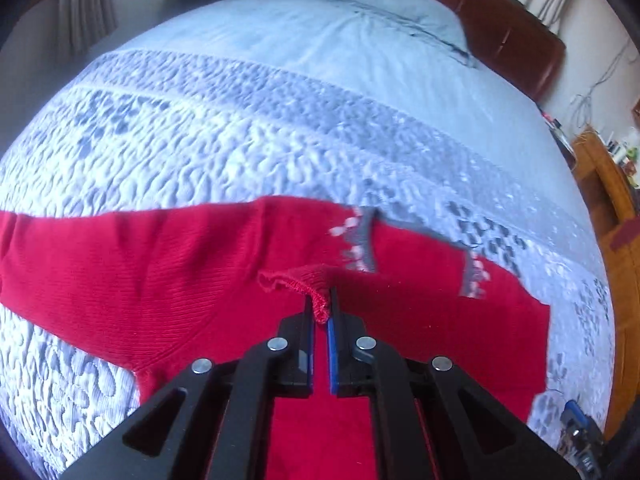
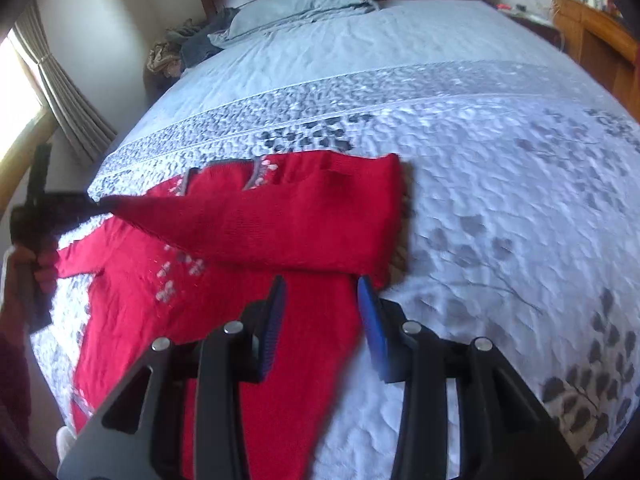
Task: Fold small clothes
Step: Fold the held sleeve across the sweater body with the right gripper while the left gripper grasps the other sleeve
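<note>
Big bed with a quilted grey-and-white cover fills both views, and a red sweater lies spread across its near part. One sleeve is pulled up, its cuff pinched tight in the left gripper, while the right gripper hovers over the sweater's edge, jaws apart, gripping nothing.

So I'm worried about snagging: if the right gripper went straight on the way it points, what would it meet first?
Probably the red knitted sweater: its folded-over sleeve lies just ahead of the open right gripper, though depth is hard to judge.
</note>
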The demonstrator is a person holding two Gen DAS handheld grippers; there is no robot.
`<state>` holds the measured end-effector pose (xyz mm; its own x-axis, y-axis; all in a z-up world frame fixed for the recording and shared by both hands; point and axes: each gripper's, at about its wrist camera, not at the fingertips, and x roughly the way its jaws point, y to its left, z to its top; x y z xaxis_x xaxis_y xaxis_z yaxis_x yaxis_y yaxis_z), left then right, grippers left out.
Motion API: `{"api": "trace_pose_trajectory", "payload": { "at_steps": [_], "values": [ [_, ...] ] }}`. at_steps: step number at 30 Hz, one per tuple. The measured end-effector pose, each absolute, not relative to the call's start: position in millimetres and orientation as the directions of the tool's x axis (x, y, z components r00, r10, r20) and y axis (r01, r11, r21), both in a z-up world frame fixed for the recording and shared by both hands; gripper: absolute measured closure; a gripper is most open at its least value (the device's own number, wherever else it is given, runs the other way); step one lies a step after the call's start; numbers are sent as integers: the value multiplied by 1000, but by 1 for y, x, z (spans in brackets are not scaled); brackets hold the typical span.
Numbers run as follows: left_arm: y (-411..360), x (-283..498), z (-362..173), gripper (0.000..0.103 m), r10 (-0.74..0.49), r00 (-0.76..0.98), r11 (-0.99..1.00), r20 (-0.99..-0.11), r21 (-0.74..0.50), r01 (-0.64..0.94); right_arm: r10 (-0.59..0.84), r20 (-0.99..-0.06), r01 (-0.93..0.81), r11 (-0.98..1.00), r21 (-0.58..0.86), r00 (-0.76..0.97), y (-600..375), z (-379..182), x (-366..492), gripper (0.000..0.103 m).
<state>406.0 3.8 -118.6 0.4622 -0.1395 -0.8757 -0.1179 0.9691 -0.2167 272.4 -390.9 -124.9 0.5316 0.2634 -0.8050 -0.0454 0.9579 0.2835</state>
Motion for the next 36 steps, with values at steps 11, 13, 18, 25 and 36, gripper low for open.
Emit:
{"api": "trace_pose_trajectory", "payload": {
  "at_steps": [11, 13, 18, 25, 36],
  "values": [
    [20, 401, -175, 97, -119, 382, 971, -916, -187, -146, 250, -897, 56, 956, 289, 366, -389, -179, 340, 69],
    [21, 401, -181, 95, -118, 375, 971, -919, -185, -150, 244, -903, 62, 957, 283, 353, -391, -189, 339, 69],
    [22, 400, -186, 91, -106, 378, 972, -920, -176, -154, 241, -899, 65, 957, 282, 365, -390, -197, 334, 69],
    [21, 400, -188, 90, -90, 380, 976, -921, -158, -151, 197, -911, 82, 967, 242, 362, -382, -200, 338, 69],
    [35, 389, -159, 32, -38, 392, 983, -919, -104, -148, 112, -927, 130, 977, 169, 358, -369, -175, 339, 66]
  ]
}}
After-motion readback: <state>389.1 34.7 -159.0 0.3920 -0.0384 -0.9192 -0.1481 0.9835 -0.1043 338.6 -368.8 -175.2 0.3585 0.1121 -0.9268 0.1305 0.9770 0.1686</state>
